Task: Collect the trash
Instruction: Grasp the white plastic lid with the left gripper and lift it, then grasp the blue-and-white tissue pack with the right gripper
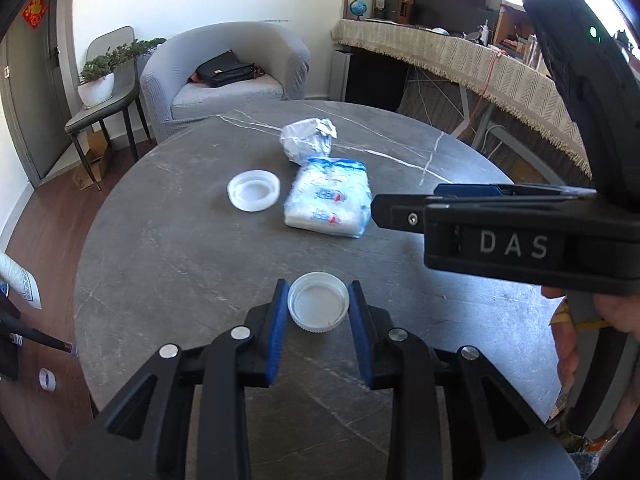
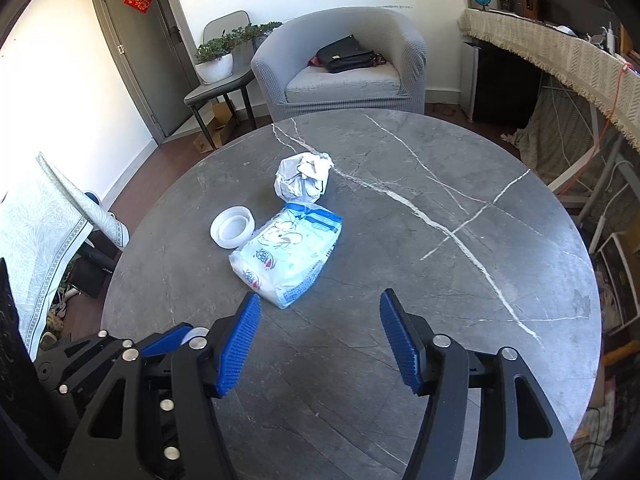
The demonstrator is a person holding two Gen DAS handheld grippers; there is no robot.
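Observation:
My left gripper point(image 1: 319, 304) has its blue pads on both sides of a white plastic lid point(image 1: 318, 301) at the near edge of the round grey table point(image 1: 160, 248), closed against its rim. A second white lid point(image 1: 253, 190) point(image 2: 233, 226), a blue-and-white tissue pack point(image 1: 328, 202) point(image 2: 290, 258) and a crumpled white wrapper point(image 1: 308, 138) point(image 2: 303, 180) lie mid-table. My right gripper point(image 2: 320, 338) is open and empty above the table, just short of the tissue pack. It shows side-on in the left wrist view point(image 1: 500, 224).
A grey armchair point(image 2: 344, 60) with a black bag stands behind the table. A side chair with a potted plant point(image 2: 216, 60) is at the left. A cloth-covered counter point(image 2: 560, 52) runs along the right. The left gripper's body point(image 2: 100, 368) lies low left of my right gripper.

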